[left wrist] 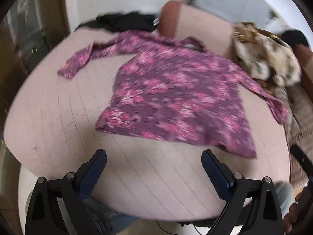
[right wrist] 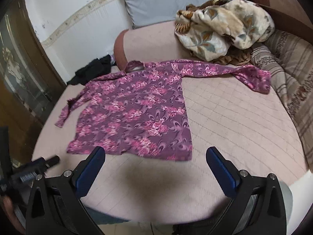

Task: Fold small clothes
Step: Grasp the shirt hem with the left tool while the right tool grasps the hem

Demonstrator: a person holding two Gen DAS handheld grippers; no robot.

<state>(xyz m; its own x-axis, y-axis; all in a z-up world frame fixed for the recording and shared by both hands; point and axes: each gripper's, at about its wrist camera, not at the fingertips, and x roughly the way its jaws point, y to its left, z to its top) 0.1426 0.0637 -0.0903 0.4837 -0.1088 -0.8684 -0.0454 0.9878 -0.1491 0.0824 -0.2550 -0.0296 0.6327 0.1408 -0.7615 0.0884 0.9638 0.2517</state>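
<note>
A purple long-sleeved shirt with pink flower print [left wrist: 176,98] lies spread flat on the pink quilted bed [left wrist: 137,176], both sleeves stretched out sideways. It also shows in the right wrist view [right wrist: 135,113], hem toward me. My left gripper [left wrist: 154,156] is open and empty, above the bed just short of the hem; this view is motion-blurred. My right gripper [right wrist: 155,154] is open and empty, at the hem's near edge, its left finger [right wrist: 93,162] overlapping the hem in view. The left gripper's tip [right wrist: 45,161] shows at the lower left there.
A crumpled cream floral blanket [right wrist: 225,25] lies at the back right beside a striped cushion [right wrist: 289,74]. A grey pillow [right wrist: 166,2] leans on the wall. Dark clothes [right wrist: 92,72] lie at the back left. A wooden glass-door cabinet [right wrist: 19,78] stands left.
</note>
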